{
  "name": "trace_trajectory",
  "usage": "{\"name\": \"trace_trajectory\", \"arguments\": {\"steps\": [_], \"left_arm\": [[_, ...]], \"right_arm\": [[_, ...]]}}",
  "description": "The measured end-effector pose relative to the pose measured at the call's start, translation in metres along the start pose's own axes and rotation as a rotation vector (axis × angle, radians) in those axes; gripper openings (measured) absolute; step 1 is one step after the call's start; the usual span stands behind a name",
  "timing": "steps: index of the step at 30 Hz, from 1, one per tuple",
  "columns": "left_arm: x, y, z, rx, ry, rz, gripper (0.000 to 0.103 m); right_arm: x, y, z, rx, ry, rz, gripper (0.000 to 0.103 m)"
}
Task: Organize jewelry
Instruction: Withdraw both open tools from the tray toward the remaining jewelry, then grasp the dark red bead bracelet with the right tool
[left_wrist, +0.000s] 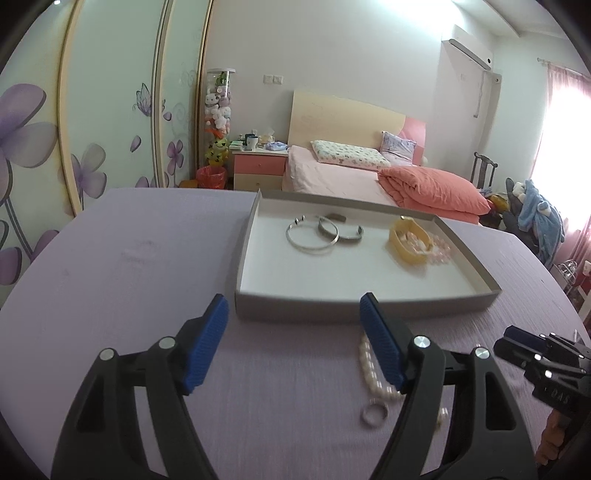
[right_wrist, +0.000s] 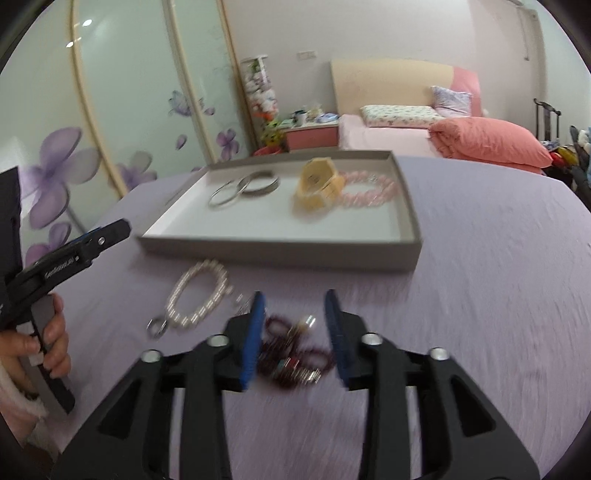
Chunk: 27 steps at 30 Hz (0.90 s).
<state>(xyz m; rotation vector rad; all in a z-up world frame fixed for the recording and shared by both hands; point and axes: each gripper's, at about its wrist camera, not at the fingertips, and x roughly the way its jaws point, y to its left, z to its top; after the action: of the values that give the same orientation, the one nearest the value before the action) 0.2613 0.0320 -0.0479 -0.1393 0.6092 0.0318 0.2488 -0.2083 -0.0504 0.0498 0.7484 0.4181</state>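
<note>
Bedroom, lilac bench, grey tray of bangles.
Right claw apart around the dark beaded bracelet, not pinching; left claw wide apart, pearl bracelet beside it.

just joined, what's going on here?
A person with a gripper in each hand is sorting jewelry into a grey tray. Silver bangles, a yellow bracelet and a pink bead bracelet already lie in it. The right gripper hangs open over a dark red bead bracelet on the purple table. The left gripper is open and empty. A pearl bracelet and a ring wait outside.
</note>
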Motion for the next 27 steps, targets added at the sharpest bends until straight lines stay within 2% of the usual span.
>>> {"name": "trace_trajectory", "arguments": {"steps": [4,15,17,19,20,27], "left_arm": [[-0.007,0.003,-0.008,-0.003,0.008,0.008,0.072],[-0.012,0.007,-0.017,-0.013,0.025,0.01,0.072],[-0.011,0.006,-0.018,-0.014,0.028,0.008,0.072],[-0.01,0.006,-0.018,-0.018,0.033,0.004,0.072],[-0.009,0.006,-0.019,-0.02,0.035,0.002,0.072],[-0.008,0.003,-0.021,-0.019,0.044,-0.003,0.072]], "right_arm": [[0.001,0.009,-0.012,-0.026,0.043,0.004,0.044],[0.023,0.016,-0.019,-0.05,0.154,-0.062,0.044],[0.023,0.014,-0.019,-0.045,0.162,-0.071,0.037],[0.022,0.014,-0.02,-0.049,0.163,-0.064,0.017],[0.022,0.015,-0.021,-0.054,0.168,-0.057,0.013],[0.012,0.005,-0.024,-0.014,0.146,-0.06,0.009]]}}
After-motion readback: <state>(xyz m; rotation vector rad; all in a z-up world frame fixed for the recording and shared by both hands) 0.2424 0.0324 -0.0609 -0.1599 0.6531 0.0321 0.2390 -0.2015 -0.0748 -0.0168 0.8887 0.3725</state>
